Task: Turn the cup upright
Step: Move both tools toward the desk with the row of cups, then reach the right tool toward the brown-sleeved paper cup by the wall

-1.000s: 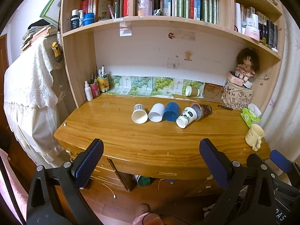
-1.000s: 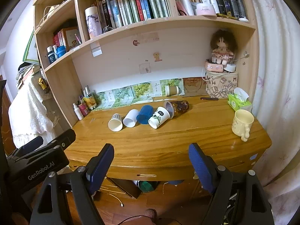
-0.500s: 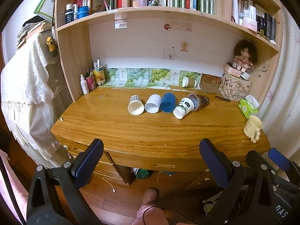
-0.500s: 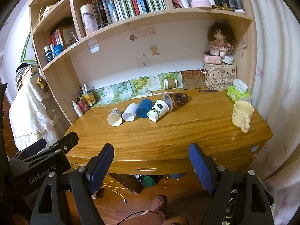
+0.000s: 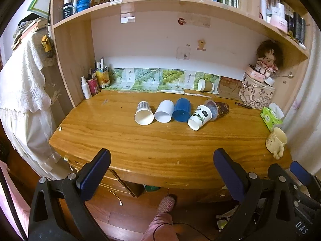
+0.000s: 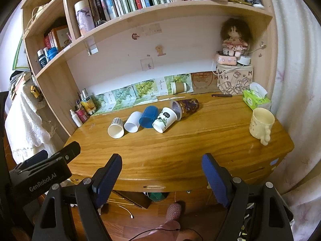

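well, glossy wooden desk (image 5: 140, 140); five cylindrical cups (image 5: 181, 110) lying sideways; both hand-held grippers (image 5: 160, 166) (image 6: 161, 170) spread wide, empty.

Five cups (image 5: 181, 112) lie mid-desk (image 5: 140, 140); mug (image 5: 276, 142) probably upright, right.

A glossy honey-coloured wooden desk (image 5: 140, 140) stands under a matching wooden bookshelf hutch (image 6: 180, 10) with a white back panel (image 5: 160, 40); reddish wood-plank floor (image 5: 124, 221) lies beneath, pale floral curtain (image 6: 291, 60) alongside.
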